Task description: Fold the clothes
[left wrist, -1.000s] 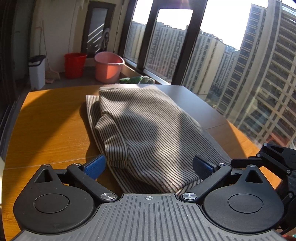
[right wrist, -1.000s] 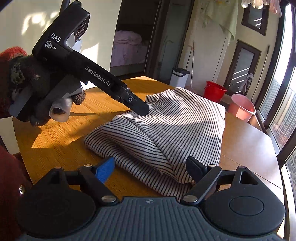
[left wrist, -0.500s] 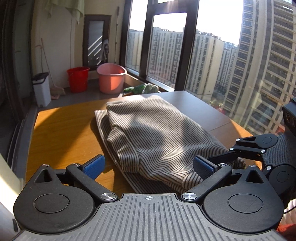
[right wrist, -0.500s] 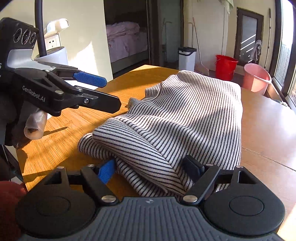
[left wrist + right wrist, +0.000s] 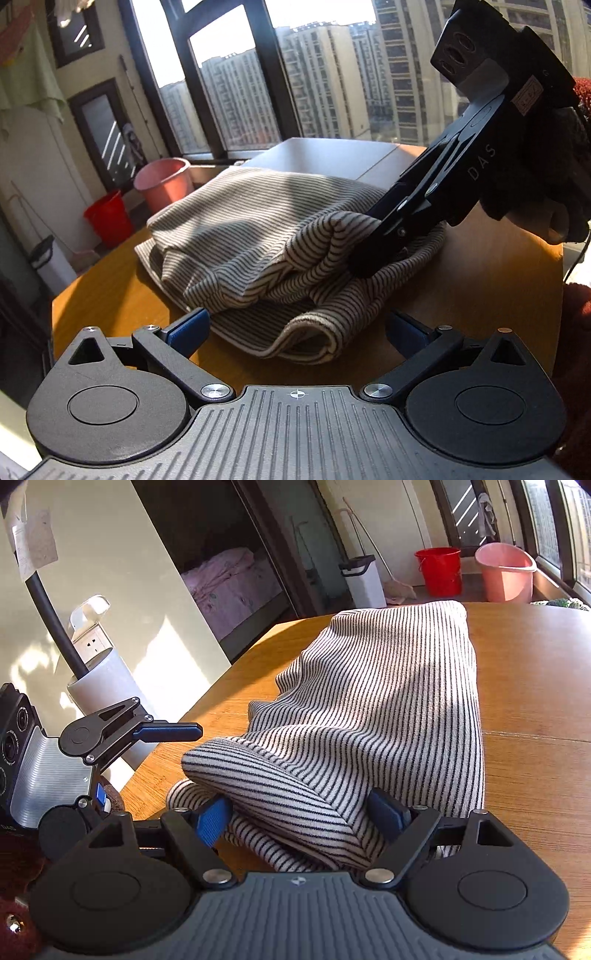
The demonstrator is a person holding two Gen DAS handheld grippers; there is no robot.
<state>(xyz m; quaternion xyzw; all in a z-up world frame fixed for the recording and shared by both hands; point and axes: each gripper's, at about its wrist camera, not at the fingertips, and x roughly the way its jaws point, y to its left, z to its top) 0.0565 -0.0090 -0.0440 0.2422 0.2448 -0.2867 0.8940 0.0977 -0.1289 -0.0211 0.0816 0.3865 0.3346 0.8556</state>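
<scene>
In the left wrist view, the right gripper's (image 5: 364,258) fingertips are being hidden by the one striped garment (image 5: 258,229) lying on the wooden table (image 5: 110,295); the left gripper (image 5: 295,328) is being held spread just before its hem. Two buckets are being seen beyond the garment, contents unseen. In the right wrist view, the right gripper (image 5: 303,812) is being held apart around a garment fold, pads touching cloth.

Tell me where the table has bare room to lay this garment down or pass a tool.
Bare wood runs along the striped garment on its window side, out to the table edge. A narrower strip lies between the garment and the edge toward the bedroom doorway. The near end is crowded: the right tool straddles the fold, and the left tool sits open beside it.
</scene>
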